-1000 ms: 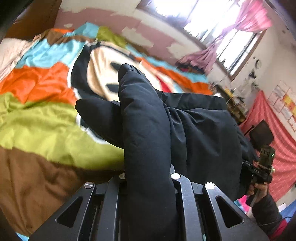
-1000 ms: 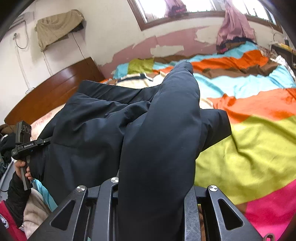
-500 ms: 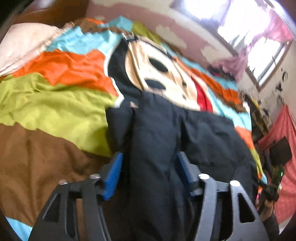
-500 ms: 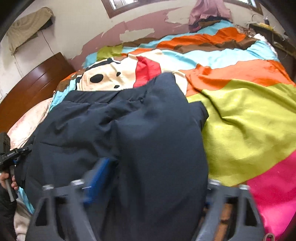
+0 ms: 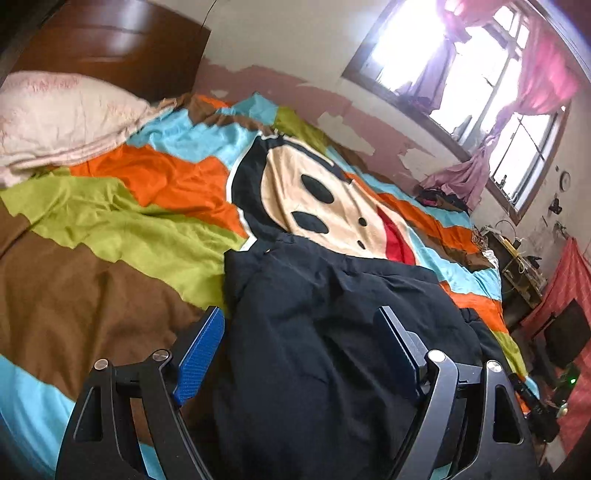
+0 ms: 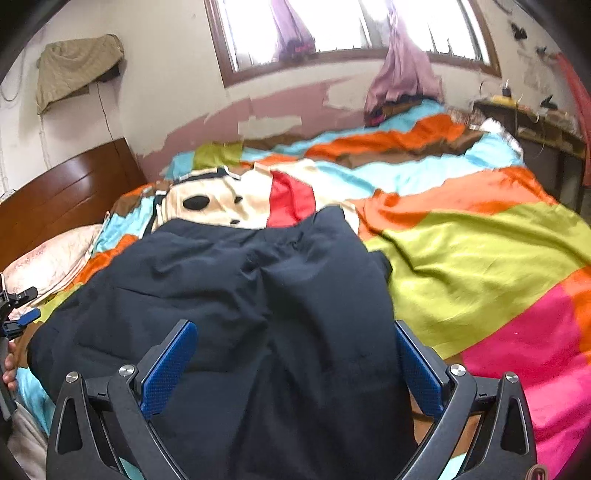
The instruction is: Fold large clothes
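Observation:
A large dark navy padded jacket [image 5: 332, 317] lies bunched on the colourful cartoon bedspread [image 5: 140, 221]. In the left wrist view my left gripper [image 5: 299, 332] straddles the jacket's near fold. Its jaws are opening, and the blue pads [image 5: 199, 354] stand off the cloth on either side. The right wrist view shows the same jacket [image 6: 236, 280] with my right gripper [image 6: 295, 350] over its near end. Those jaws are opening too, spread wide with the cloth lying loose between the pads [image 6: 170, 365]. The left gripper [image 6: 14, 317] also shows at that view's left edge.
A pink pillow [image 5: 62, 114] rests against the brown wooden headboard [image 5: 110, 40] at the bed's far left. A bright window [image 6: 332, 29] with a purple curtain [image 6: 402, 74] is beyond the bed. A cluttered desk [image 6: 535, 125] and red cloth [image 5: 569, 295] stand at the right.
Both grippers were shut on raised jacket folds a second ago. They have let go, the jaws have spread, and the folds have dropped flat onto the jacket on the bed.

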Tool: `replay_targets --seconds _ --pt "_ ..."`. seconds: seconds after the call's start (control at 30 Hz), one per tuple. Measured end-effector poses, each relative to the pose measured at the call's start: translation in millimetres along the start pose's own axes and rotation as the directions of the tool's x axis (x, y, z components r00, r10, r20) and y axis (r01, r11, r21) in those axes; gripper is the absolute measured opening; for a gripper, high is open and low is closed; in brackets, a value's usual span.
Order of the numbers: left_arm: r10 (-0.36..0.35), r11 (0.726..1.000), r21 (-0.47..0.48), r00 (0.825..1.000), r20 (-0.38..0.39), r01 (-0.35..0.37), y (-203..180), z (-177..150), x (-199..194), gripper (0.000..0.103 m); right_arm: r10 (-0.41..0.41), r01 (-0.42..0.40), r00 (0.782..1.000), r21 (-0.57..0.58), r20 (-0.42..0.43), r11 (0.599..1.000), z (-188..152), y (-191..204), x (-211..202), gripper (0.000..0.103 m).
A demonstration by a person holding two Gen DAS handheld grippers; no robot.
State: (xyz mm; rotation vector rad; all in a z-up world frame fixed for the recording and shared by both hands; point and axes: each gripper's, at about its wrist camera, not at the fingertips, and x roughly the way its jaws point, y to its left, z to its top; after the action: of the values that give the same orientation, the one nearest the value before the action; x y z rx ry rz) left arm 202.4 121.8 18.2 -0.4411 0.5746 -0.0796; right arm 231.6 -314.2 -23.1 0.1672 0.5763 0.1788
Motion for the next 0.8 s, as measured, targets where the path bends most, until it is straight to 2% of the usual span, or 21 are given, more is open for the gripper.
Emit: replay_targets --seconds 0.2,0.33,0.53,0.67,0.7,0.77,0.8 --pt "0.001 0.999 0.048 1.000 0.020 -0.002 -31 -24 -16 0.078 -0.028 0.042 0.989 -0.093 0.144 0.995 -6 20 -36 0.103" --pt "-0.008 0.996 0.094 1.000 0.013 0.007 -52 -40 -24 0.078 -0.011 0.033 0.985 -0.122 0.172 0.992 -11 30 -52 0.103" --pt "-0.048 0.987 0.149 0.995 -0.087 0.060 -81 -61 -28 0.079 0.034 -0.004 0.979 -0.144 0.201 0.990 -21 44 -76 0.103" --pt "-0.049 0.978 0.199 0.997 -0.055 0.059 -100 -76 -43 0.079 0.067 -0.039 0.975 -0.134 0.211 0.990 -27 50 -94 0.103" --pt "-0.043 0.976 0.213 0.998 -0.047 0.052 -104 -79 -46 0.081 0.069 -0.041 0.975 -0.132 0.213 0.990 -29 52 -97 0.103" --pt "-0.033 0.968 0.249 0.999 -0.016 0.036 -114 -86 -57 0.093 0.075 -0.047 0.973 -0.131 0.220 0.990 -33 56 -106 0.103" --pt "-0.038 0.966 0.257 0.999 -0.003 0.037 -116 -89 -61 0.094 0.076 -0.047 0.972 -0.134 0.223 0.990 -34 58 -110 0.103"
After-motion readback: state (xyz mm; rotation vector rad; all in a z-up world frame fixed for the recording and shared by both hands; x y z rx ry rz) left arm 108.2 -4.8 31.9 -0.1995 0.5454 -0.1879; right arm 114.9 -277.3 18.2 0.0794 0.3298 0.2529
